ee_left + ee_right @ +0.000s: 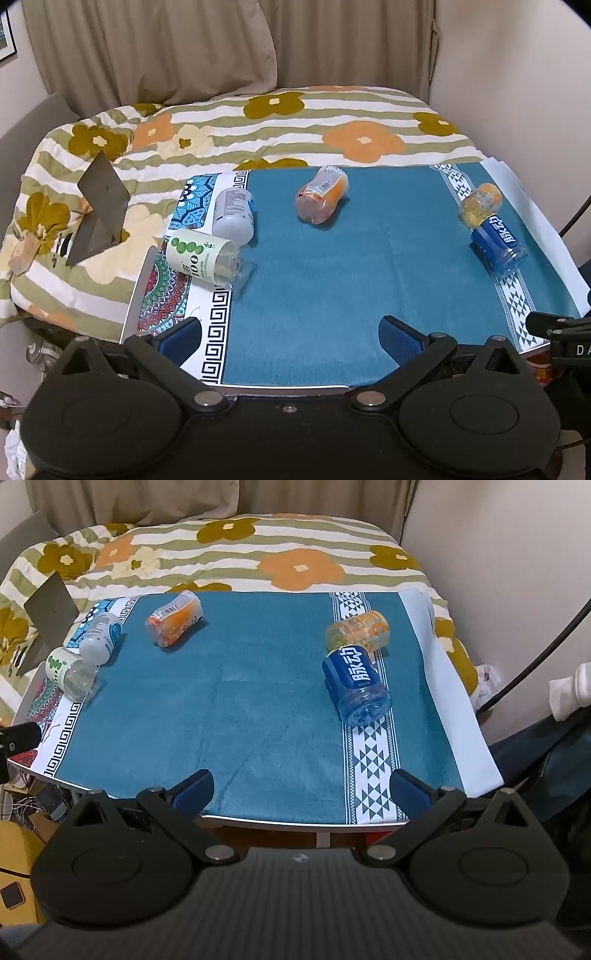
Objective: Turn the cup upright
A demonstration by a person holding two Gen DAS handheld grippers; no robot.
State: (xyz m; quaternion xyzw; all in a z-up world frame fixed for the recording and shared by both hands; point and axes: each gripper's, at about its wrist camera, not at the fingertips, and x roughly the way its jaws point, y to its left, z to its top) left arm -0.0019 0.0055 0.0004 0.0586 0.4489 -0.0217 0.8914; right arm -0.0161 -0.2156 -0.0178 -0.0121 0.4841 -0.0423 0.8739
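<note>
On the teal table mat [240, 701], five cut-down bottle cups lie on their sides, and none stands upright, so the flipping looks wholly undone. Seen from the right wrist, the blue-labelled cup [354, 683] lies at about two o'clock from the mat's middle, across the white triangle-patterned band, its clear closed base turned toward the camera. Touching its far end is the yellow-orange cup [360, 629], also tipped over. At ten to eleven o'clock lies the orange-labelled cup [175, 622], well apart from the rest. At nine o'clock, by the patterned left border, the white-labelled cup [99, 637] and the green-dotted cup [68, 674] lie just beside each other, seemingly touching.

The right gripper [301, 788] hovers at six o'clock over the near edge of the mat, its blue-padded fingers spread wide with nothing between them. The left gripper [290, 338] does likewise in its own view, wide apart and empty above the near edge, with the green-dotted cup [201, 258] ahead at ten o'clock and the blue-labelled cup [496, 243] at two o'clock.

In my judgement all remains to do: approach, grasp, turn and set down. The blue-labelled cup sits nearest the right gripper and the green-dotted cup nearest the left, so either seems a likely start.
</note>
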